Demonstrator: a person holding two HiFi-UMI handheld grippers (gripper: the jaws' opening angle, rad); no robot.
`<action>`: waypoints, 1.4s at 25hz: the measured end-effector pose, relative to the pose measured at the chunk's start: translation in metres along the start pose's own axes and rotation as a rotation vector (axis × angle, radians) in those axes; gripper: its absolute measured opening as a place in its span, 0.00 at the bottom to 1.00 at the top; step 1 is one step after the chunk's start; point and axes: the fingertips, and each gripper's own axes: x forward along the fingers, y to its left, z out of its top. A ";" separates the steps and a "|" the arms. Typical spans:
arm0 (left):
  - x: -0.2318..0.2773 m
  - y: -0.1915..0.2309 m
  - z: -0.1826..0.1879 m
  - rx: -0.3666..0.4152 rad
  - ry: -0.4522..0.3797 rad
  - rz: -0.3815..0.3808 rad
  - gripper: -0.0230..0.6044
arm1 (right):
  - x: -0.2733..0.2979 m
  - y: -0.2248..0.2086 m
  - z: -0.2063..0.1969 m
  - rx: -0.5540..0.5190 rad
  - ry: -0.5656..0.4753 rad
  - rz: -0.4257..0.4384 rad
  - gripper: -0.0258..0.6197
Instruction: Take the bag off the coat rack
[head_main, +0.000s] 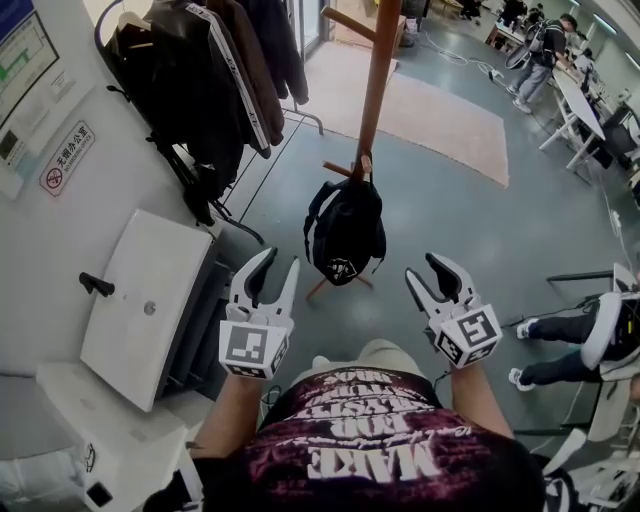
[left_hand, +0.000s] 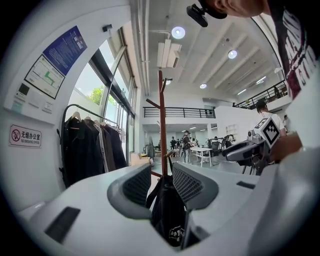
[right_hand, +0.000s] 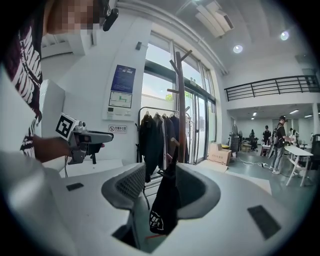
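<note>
Black fabric bag (head_main: 345, 228) | is hung on low peg (head_main: 340, 170) of brown wooden coat rack (head_main: 378, 80) | left gripper (head_main: 280, 262), right gripper (head_main: 425, 270) are held wide apart, empty, near it | strap (head_main: 366, 178) is probably best pinched by the peg, lifted up-and-off, not yanked

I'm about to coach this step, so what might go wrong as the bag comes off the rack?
Risk one: the bag hangs on an angled peg of the coat rack; pulling back instead of lifting may snag it and tip the slim rack. Risk two: the left claw and right claw are both open, short of the bag; pinching loose fabric may slip.
</note>
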 end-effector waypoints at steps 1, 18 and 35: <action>0.001 0.000 -0.001 0.000 0.003 -0.003 0.24 | 0.000 -0.002 -0.002 0.004 0.007 -0.005 0.32; 0.038 0.011 -0.007 0.000 0.033 0.031 0.24 | 0.059 -0.026 -0.005 0.032 0.003 0.084 0.31; 0.134 0.020 -0.032 -0.016 0.069 -0.023 0.24 | 0.139 -0.090 -0.024 0.048 0.050 0.127 0.29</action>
